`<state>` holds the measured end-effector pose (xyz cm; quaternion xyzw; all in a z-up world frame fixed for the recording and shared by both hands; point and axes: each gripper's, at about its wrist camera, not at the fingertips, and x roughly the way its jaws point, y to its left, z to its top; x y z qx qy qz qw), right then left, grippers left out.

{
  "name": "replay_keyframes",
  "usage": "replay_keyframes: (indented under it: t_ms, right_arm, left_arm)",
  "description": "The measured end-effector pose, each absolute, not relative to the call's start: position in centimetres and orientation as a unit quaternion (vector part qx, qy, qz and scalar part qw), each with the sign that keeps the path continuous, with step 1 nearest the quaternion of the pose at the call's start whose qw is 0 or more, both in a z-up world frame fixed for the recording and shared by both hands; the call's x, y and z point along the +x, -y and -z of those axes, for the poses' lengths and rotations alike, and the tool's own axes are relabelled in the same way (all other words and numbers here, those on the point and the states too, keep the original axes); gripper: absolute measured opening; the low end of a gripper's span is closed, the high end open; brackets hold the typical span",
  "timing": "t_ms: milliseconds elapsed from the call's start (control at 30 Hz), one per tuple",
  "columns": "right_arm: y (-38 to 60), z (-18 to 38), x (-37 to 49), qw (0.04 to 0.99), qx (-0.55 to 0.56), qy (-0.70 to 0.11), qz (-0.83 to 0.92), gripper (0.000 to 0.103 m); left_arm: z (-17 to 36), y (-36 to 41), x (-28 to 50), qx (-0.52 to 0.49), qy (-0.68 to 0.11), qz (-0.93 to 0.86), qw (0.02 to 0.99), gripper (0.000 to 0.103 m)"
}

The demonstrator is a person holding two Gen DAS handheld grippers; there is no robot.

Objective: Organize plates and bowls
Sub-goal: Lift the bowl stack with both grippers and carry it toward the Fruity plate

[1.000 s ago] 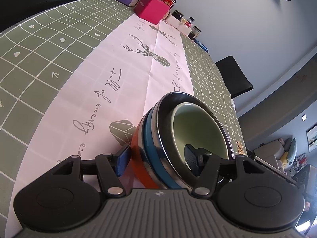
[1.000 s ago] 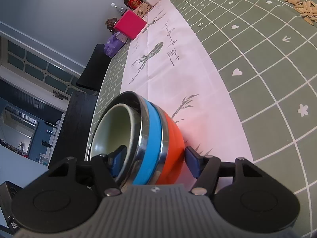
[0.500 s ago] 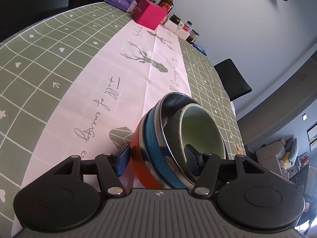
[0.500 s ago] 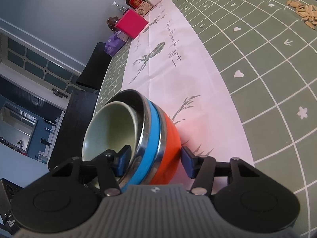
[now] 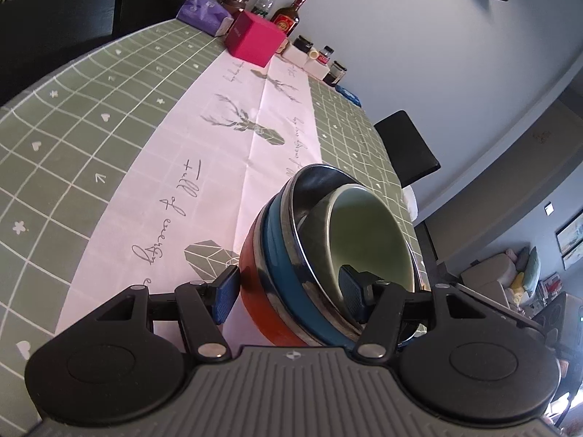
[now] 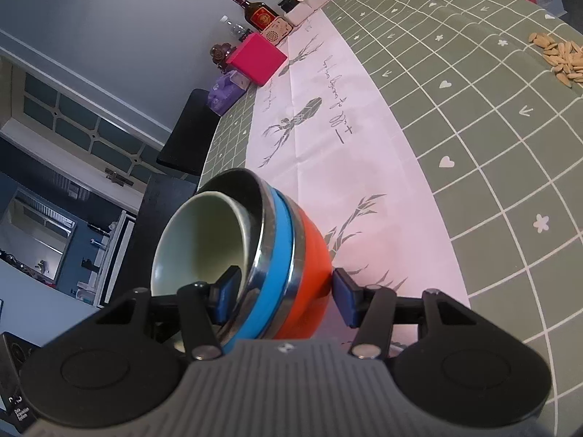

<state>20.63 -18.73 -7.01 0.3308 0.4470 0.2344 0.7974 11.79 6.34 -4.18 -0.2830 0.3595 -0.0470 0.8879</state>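
A stack of nested bowls is held between both grippers above the table: an orange bowl [image 5: 260, 291] outermost, a blue bowl [image 5: 288, 273] with steel rim inside it, and a pale green bowl [image 5: 368, 233] innermost. It also shows in the right wrist view as the orange bowl [image 6: 309, 276], the blue bowl [image 6: 275, 273] and the green bowl [image 6: 204, 240]. My left gripper [image 5: 288, 291] straddles the stack's wall, one finger outside the orange bowl, one inside the green. My right gripper [image 6: 284, 291] straddles the opposite side the same way. The stack is tilted.
The green checked tablecloth [image 5: 73, 116] has a pink runner [image 5: 226, 153] down its middle. At the far end stand a pink box [image 5: 255, 42], a purple tissue pack [image 5: 207, 16], bottles [image 5: 288, 14] and jars. Seeds [image 6: 557, 56] lie at the right. Black chairs [image 5: 408, 147] line the edges.
Both grippers have lifted the bowl stack off the runner and drawn it back; the stack has tilted more and the far-end items look farther away.
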Motion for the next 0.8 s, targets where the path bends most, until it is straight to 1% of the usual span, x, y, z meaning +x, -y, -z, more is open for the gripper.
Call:
replay_keyframes:
  t_ms: [200,367,800]
  right_arm:
    - [19.0,4.6,18.6,0.797,0.332,-0.442,-0.242,0.052]
    - [18.6,3.4,16.6,0.794,0.327,-0.448,-0.25,0.052]
    - [18.2,3.7,9.4,0.793,0.312,-0.465,-0.242,0.049]
  left_arm:
    - [1.6,-6.1,9.5,-0.27,-0.357,0.049,0.893,0.068]
    - [0.5,-6.3,7.3,-0.264,-0.355,0.045,0.896,0.068]
    - [0.9,-6.3,0.3,-0.254,-0.373,0.043,0.891,0.068]
